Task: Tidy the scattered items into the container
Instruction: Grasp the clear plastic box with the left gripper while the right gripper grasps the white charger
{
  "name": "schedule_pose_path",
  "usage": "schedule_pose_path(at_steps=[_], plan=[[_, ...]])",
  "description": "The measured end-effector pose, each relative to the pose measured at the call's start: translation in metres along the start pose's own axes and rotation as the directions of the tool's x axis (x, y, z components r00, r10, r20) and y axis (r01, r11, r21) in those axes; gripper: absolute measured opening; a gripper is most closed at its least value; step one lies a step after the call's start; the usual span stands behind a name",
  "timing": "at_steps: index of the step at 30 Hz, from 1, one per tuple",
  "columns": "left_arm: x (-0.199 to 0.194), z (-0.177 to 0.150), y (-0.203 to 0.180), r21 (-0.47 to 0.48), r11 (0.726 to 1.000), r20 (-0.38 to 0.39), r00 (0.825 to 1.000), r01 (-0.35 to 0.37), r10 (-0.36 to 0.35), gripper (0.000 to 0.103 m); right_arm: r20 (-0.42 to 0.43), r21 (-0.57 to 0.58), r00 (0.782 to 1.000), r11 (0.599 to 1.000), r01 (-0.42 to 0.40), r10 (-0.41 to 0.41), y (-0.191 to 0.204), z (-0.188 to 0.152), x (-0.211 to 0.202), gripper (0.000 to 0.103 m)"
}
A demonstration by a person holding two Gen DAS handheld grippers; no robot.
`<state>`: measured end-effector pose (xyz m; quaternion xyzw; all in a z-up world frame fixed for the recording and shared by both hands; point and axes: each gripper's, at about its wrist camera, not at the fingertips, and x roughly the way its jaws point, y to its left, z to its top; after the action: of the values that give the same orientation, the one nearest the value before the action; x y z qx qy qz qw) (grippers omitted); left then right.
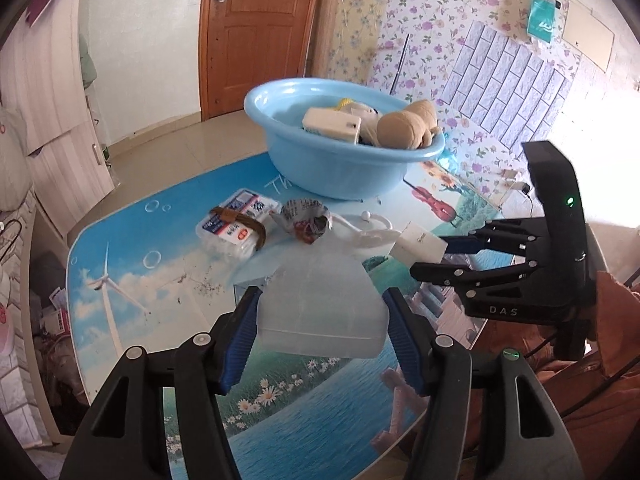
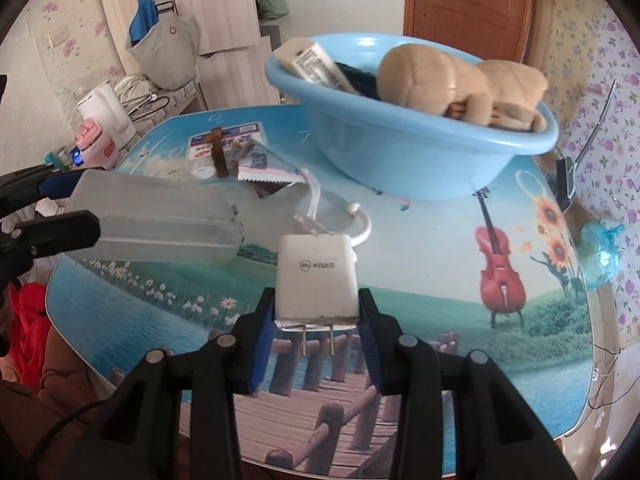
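The setting was a lived-in home room. Floral wallpaper (image 1: 420, 20) covered the wall at 1 o'clock; a panelled wooden door (image 1: 260, 32) stood at 12 o'clock. A scenic-print table (image 2: 420, 288) occupied the centre, with an electric kettle (image 2: 106, 110) at 10 o'clock.

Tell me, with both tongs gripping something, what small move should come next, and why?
Probably lift the right tongs, shut on the white charger, toward the blue basin. Its cord trails on the table, and the basin already holds a plush toy.
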<state>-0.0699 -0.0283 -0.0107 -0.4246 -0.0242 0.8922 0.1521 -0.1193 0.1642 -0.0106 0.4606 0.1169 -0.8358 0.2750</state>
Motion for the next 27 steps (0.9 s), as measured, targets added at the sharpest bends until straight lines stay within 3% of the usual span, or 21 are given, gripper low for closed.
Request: schedule_pose_path(at_steps=[14, 27], plan=[[0.023, -0.024, 0.002, -0.026, 1.0, -0.089, 0.996, 0.008, -0.01, 0.061, -0.011, -0.001, 1.0, 1.0, 0.018, -0.018, -0.002, -0.006, 0.004, 0.038], [0.035, -0.028, 0.006, -0.034, 0.999, -0.117, 0.993, 0.012, -0.016, 0.061, -0.034, 0.003, 0.999, 1.0, -0.005, 0.005, -0.005, -0.011, 0.009, 0.038]])
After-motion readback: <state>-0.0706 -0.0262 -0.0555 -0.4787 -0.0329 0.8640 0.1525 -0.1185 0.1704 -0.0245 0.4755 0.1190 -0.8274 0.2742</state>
